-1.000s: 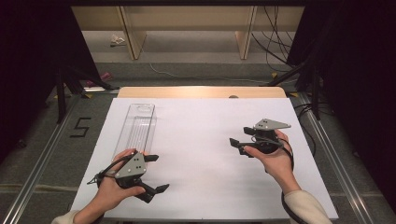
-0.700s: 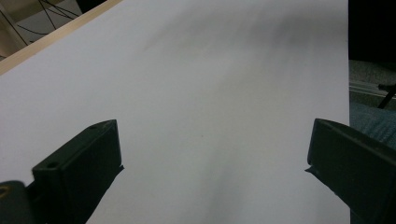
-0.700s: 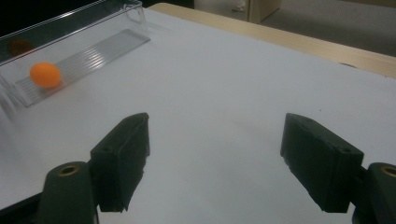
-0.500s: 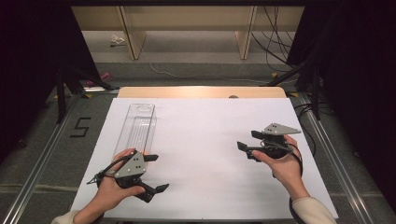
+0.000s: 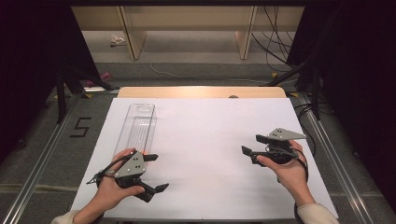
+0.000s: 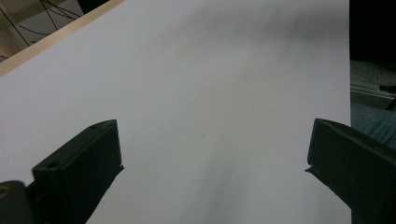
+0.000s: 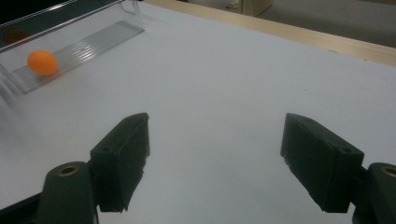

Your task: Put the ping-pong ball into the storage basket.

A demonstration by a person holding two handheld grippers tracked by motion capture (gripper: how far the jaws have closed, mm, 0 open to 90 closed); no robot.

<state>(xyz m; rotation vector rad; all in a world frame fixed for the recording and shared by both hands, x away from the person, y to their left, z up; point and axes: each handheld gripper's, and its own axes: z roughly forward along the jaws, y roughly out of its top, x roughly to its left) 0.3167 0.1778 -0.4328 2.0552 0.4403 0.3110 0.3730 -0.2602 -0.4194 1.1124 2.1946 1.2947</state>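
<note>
White sheet (image 5: 210, 154) covers the table; a strip of bare wood tabletop (image 5: 201, 92) shows along the far edge. Grey floor around it, metal rails at both sides, a "5" marked on the floor at left (image 5: 80, 127). Pale shelving units (image 5: 187, 23) and loose cables beyond the table; room edges dark.

Clear plastic tray (image 5: 138, 126), long and narrow, lies on the sheet's left half, running away from the person. In the right gripper view the tray (image 7: 70, 44) holds an orange ball (image 7: 42, 62) on its ribbed floor, near one end.

Left gripper (image 5: 156, 172) sits at the tray's near end, just beside it, jaws spread wide with nothing between them; in the left gripper view, only bare sheet lies between the jaws (image 6: 210, 154). Right gripper (image 5: 254, 144) is well apart from the tray, across the sheet on its right side, jaws pointing toward the tray, wide apart and empty (image 7: 215, 163).

Against the frame a second ago: right gripper has drifted toward the sheet's right edge, farther from the tray. Left gripper and tray unchanged.
</note>
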